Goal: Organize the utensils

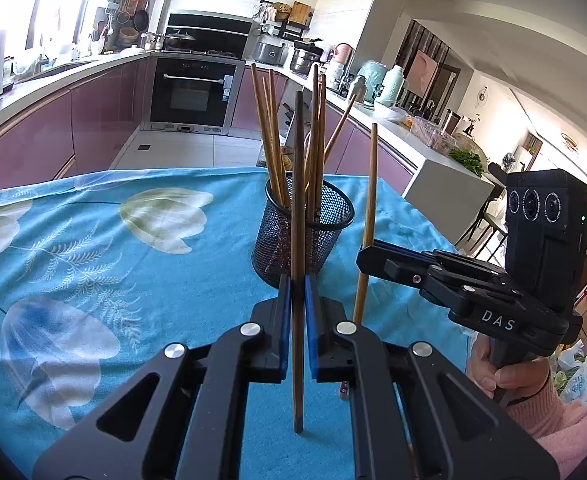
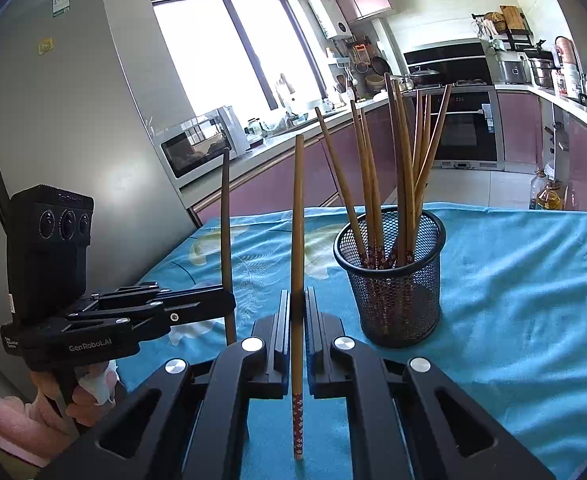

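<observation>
Currently we hold one chopstick upright in each set of jaws, left gripper (image 1: 298,312) and right gripper (image 2: 298,320) both clamped mid-shaft, near the mesh cup (image 2: 393,276) on the surface (image 2: 525,280); vertical hold suits dropping them in beside the others.

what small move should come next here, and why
Probably lift the right gripper and carry its chopstick over the mesh holder, then lower it in. Both grippers already clamp one upright chopstick each, beside the holder, and the holder's other chopsticks lean apart, leaving gaps.
</observation>
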Demonstrator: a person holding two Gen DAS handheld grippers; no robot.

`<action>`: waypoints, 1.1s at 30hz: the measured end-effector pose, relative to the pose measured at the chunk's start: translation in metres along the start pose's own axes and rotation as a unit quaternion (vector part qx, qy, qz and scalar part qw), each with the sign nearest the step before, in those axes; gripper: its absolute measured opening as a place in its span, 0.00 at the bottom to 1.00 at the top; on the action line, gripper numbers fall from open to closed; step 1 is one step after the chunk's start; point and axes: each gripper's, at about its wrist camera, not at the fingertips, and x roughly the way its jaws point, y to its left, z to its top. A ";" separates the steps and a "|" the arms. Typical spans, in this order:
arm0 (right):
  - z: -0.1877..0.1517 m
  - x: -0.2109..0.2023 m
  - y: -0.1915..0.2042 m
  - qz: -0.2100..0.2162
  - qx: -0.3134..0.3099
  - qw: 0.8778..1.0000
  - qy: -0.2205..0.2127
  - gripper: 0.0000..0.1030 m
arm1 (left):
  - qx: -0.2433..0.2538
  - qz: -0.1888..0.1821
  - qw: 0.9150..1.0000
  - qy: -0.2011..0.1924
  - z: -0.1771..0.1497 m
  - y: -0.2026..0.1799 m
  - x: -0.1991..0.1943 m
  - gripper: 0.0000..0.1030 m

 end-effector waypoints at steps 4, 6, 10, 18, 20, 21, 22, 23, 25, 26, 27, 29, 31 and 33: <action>0.001 -0.003 0.000 -0.001 -0.001 1.000 -0.003 0.05 | 0.003 0.001 1.000 0.000 0.001 -0.003 0.001 0.07; 0.002 -0.003 0.000 -0.002 -0.001 1.000 -0.005 0.05 | 0.005 0.002 1.000 0.000 0.002 -0.003 0.002 0.07; 0.003 -0.007 0.000 -0.004 -0.002 1.000 -0.008 0.05 | 0.008 0.001 1.000 -0.002 0.004 -0.005 0.002 0.07; 0.009 -0.014 -0.001 -0.008 -0.003 1.000 -0.018 0.05 | 0.012 -0.003 1.000 -0.008 0.007 -0.007 0.001 0.07; 0.010 -0.015 -0.002 -0.009 -0.003 1.000 -0.021 0.05 | 0.012 -0.005 1.000 -0.010 0.009 -0.008 0.000 0.07; 0.011 -0.017 -0.002 -0.009 -0.003 1.000 -0.022 0.05 | 0.012 -0.005 1.000 -0.011 0.009 -0.008 0.000 0.07; 0.011 -0.017 -0.002 -0.010 -0.004 1.000 -0.024 0.05 | 0.013 -0.006 1.000 -0.012 0.010 -0.008 -0.001 0.07; 0.012 -0.018 -0.003 -0.010 -0.004 1.000 -0.025 0.05 | 0.013 -0.007 1.000 -0.012 0.011 -0.008 -0.001 0.07; 0.012 -0.018 -0.003 -0.011 -0.004 1.000 -0.027 0.05 | 0.014 -0.006 1.000 -0.014 0.012 -0.009 -0.001 0.07; 0.013 -0.018 -0.004 -0.012 -0.004 1.000 -0.028 0.05 | 0.015 -0.006 1.000 -0.015 0.013 -0.010 -0.002 0.07; 0.014 -0.019 -0.003 -0.013 -0.004 0.999 -0.029 0.05 | 0.015 -0.006 1.000 -0.016 0.013 -0.010 -0.002 0.07; 0.014 -0.019 -0.003 -0.014 -0.006 0.999 -0.031 0.05 | 0.016 -0.006 1.000 -0.018 0.015 -0.012 -0.002 0.07; 0.015 -0.020 -0.003 -0.015 -0.005 0.999 -0.033 0.05 | 0.018 -0.006 1.000 -0.019 0.016 -0.013 -0.001 0.07; 0.015 -0.021 -0.003 -0.017 -0.006 0.999 -0.034 0.05 | 0.019 -0.007 1.000 -0.020 0.017 -0.015 -0.001 0.07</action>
